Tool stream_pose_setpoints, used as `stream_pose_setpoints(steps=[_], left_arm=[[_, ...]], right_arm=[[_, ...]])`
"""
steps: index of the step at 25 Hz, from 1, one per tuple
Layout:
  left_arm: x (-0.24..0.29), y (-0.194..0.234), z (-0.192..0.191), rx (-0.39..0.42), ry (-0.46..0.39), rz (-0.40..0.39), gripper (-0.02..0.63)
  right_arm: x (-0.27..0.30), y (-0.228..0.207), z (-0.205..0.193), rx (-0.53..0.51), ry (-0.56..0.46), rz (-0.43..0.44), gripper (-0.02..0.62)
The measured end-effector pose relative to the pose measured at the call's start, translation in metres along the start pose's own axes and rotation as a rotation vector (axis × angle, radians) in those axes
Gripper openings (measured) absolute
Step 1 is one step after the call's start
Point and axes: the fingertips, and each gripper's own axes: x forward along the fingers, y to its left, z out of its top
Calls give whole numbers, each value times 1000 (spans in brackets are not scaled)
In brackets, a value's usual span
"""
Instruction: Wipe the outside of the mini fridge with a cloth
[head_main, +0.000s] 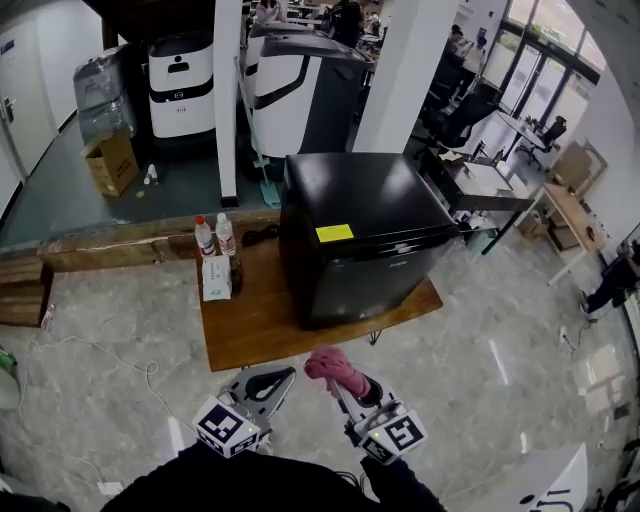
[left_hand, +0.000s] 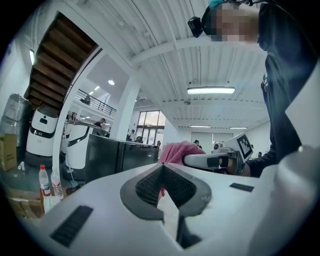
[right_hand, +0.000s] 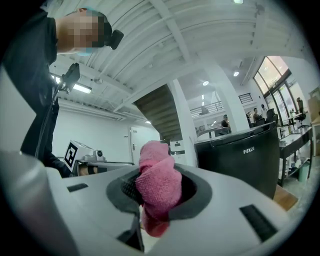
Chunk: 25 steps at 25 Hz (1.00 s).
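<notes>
The black mini fridge (head_main: 360, 230) stands on a low wooden table (head_main: 250, 325), door shut, with a yellow sticker on its top. It also shows in the left gripper view (left_hand: 115, 157) and the right gripper view (right_hand: 240, 160). My right gripper (head_main: 338, 385) is shut on a bunched pink cloth (head_main: 333, 367), held in front of the table's near edge, short of the fridge. The cloth (right_hand: 157, 185) fills the right gripper (right_hand: 157, 175) between its jaws. My left gripper (head_main: 285, 374) hangs beside it, shut and holding nothing (left_hand: 162, 167). The pink cloth (left_hand: 176, 151) shows past its tips.
Two water bottles (head_main: 214, 236) and a white carton (head_main: 216, 277) stand on the table's left end. A white pillar (head_main: 228, 100), white machines (head_main: 182, 85) and a cardboard box (head_main: 112, 162) are behind. A desk (head_main: 480, 185) sits right of the fridge. A cable (head_main: 90, 350) lies on the floor.
</notes>
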Motion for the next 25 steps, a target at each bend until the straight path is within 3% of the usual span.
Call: stream_pose_setpoints(steps=[11,19,25], left_arm=[[42,87,20,68,-40,-102,6],[75,104,23,77,-41,-128,6],[96,112,10,79,-2,-97,6]], right_arm=[[84,-66,5,-32,5,-248,100],[121,-119,-14,-9,36,-376,100],[142,-159,-33,60,87,-400,100]])
